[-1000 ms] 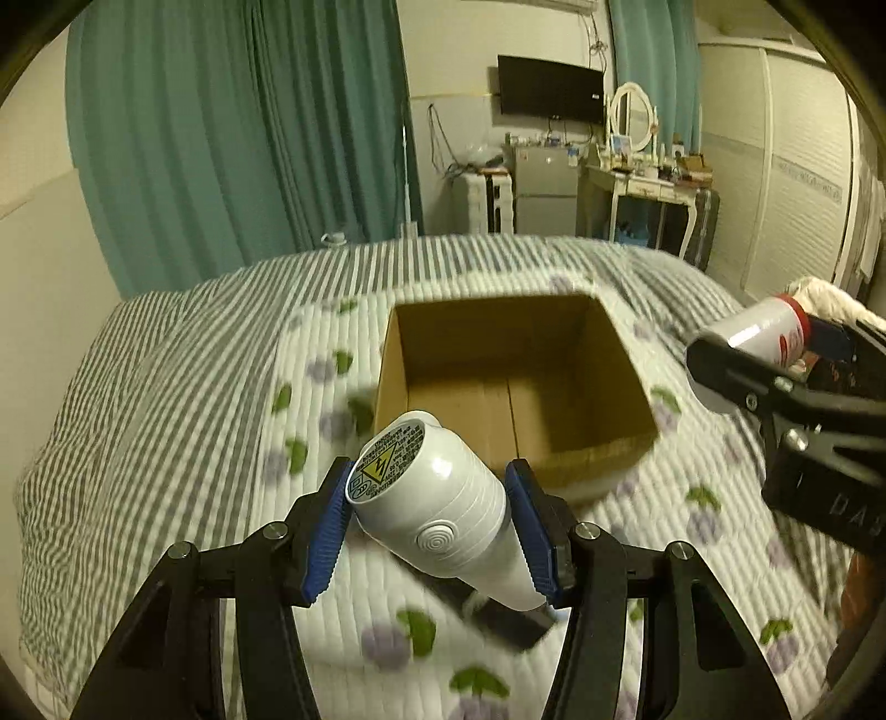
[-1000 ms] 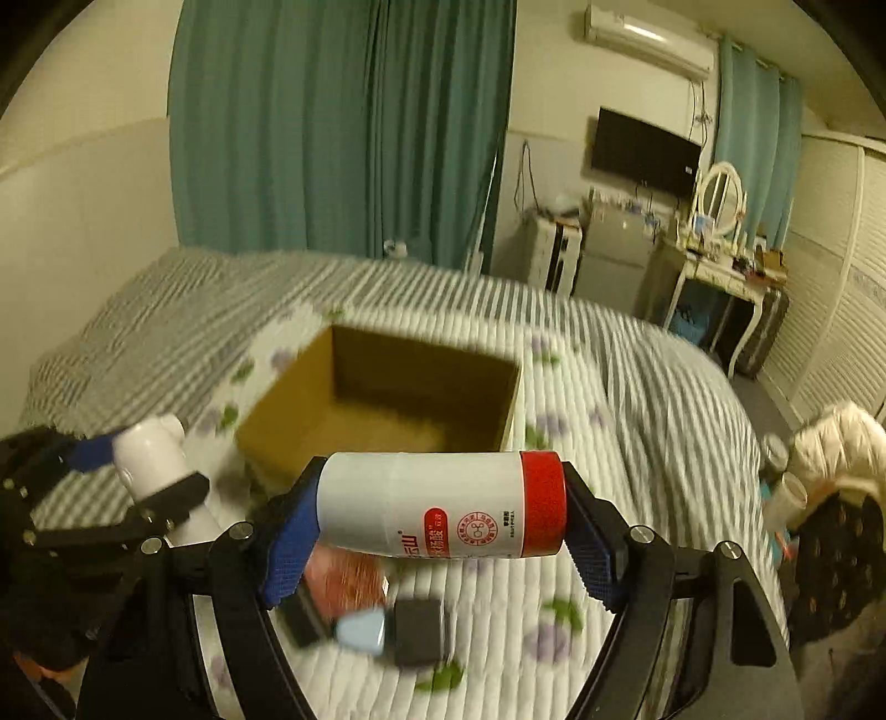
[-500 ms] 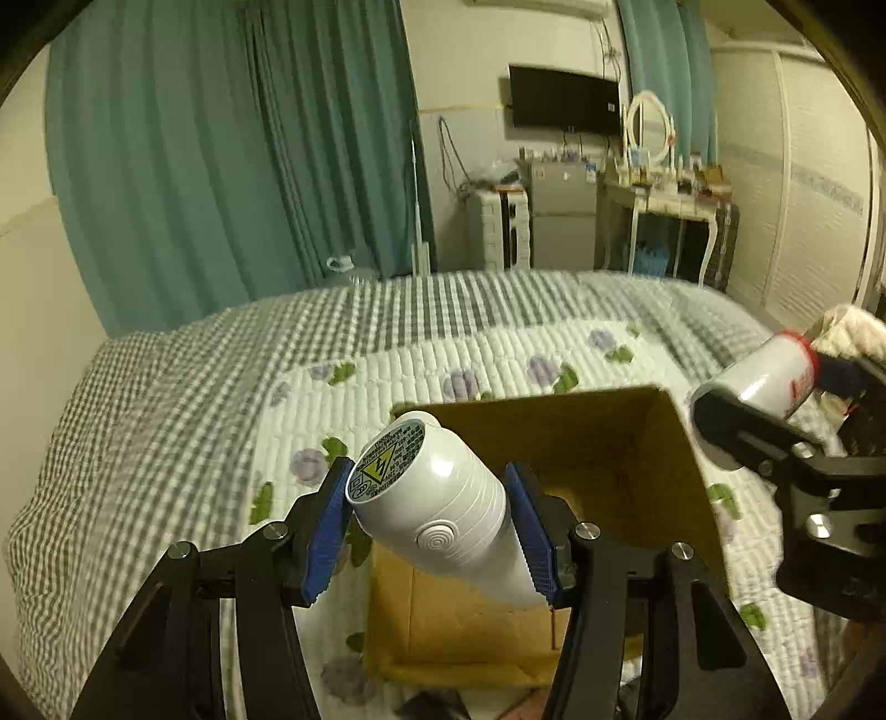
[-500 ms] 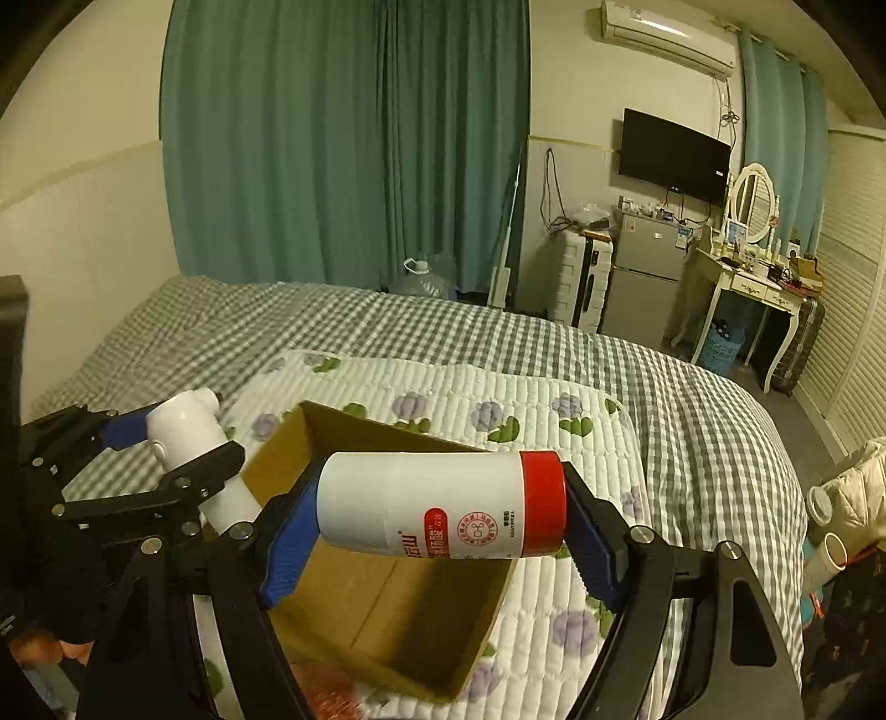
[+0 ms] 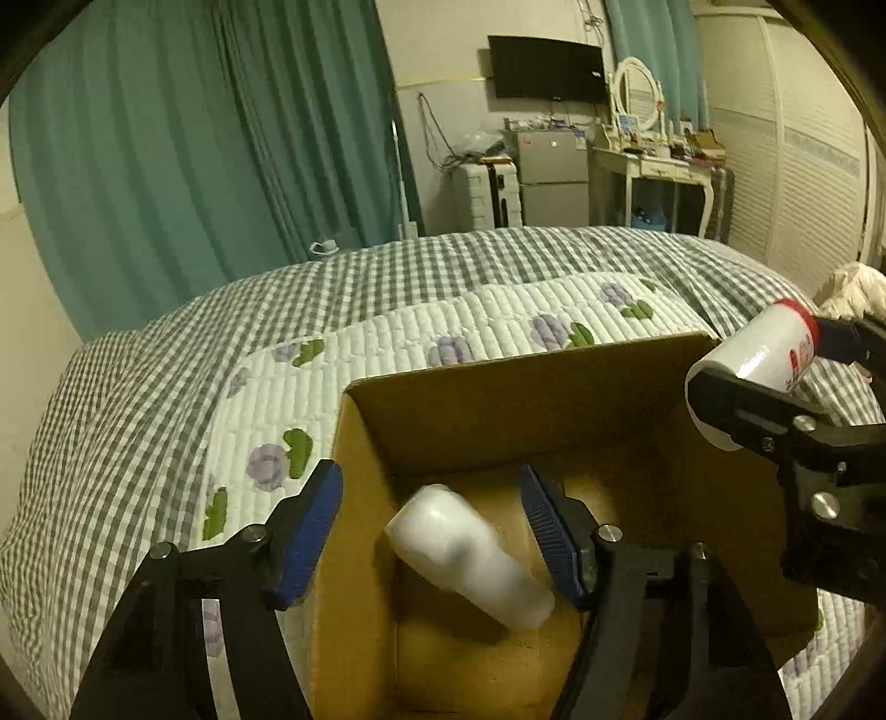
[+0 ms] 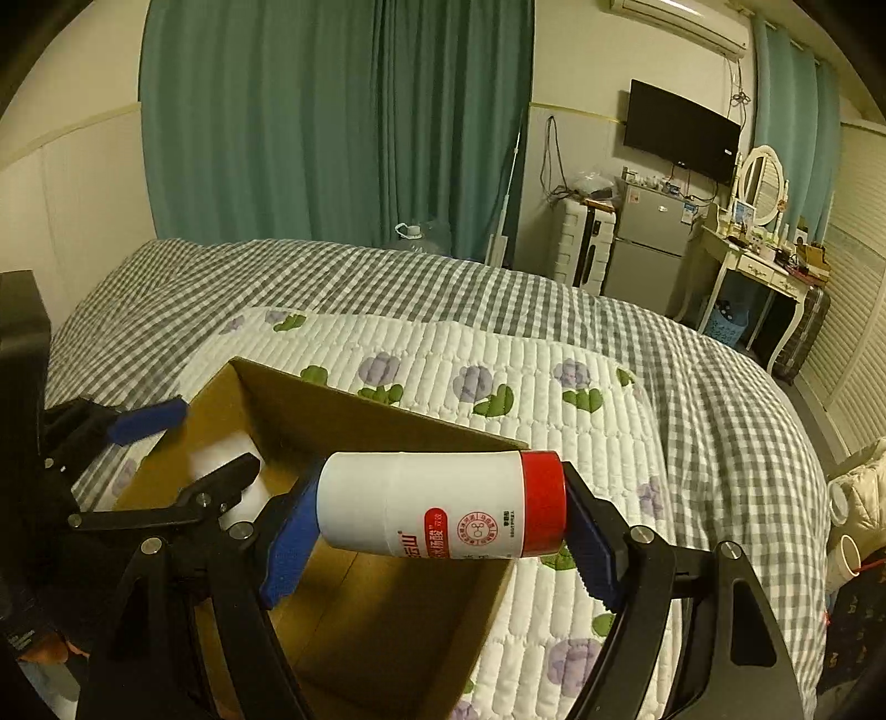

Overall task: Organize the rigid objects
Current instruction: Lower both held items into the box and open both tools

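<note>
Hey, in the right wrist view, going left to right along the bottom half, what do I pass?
Left gripper, jaws opening and apart from the blurred white bottle in the box → cardboard box → red-capped bottle clamped end to end in the right gripper → floral quilt → checked bedspread.

Both wrist views down into shared box (image 5: pixel 498 399)

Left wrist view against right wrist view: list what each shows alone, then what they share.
Left wrist only: the left claw opening, pads clear of the blurred white bottle inside the cardboard box.

Right wrist only: the red-capped bottle lying crosswise, clamped end to end in the right claw over the box, its red label readable; an air conditioner.

Both: box, both bottles, checked bedspread, teal curtains, television.
</note>
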